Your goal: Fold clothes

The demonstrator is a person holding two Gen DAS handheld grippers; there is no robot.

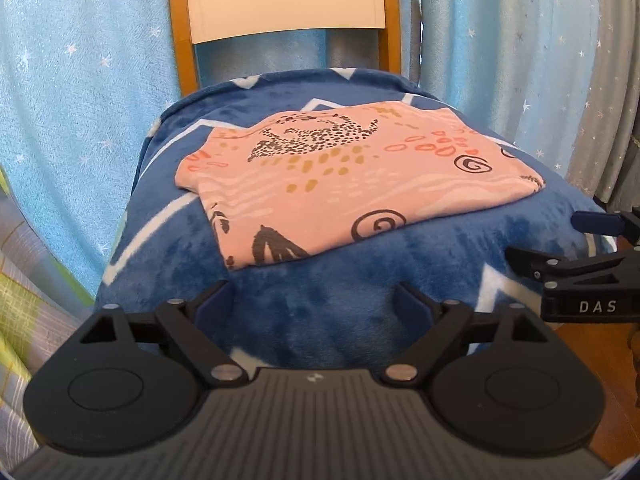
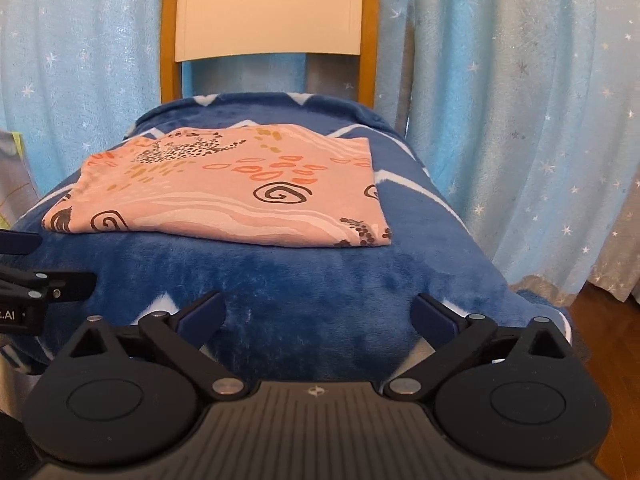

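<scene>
Pink garment (image 1: pixel 352 184) lies folded flat on blue blanket (image 1: pixel 320 300). Left gripper (image 1: pixel 316 304) and right gripper (image 2: pixel 320 316): fingers apart, empty, short of garment.

The wooden-framed white chair back (image 2: pixel 266 12) is cut off at the top edge; the plush blue zigzag blanket (image 2: pixel 280 280) hides its seat.

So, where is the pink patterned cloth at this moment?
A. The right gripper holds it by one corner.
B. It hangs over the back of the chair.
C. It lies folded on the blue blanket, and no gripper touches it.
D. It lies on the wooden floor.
C: the pink cloth lies folded flat on the blue blanket, with the left gripper and right gripper both open, short of it.
</scene>
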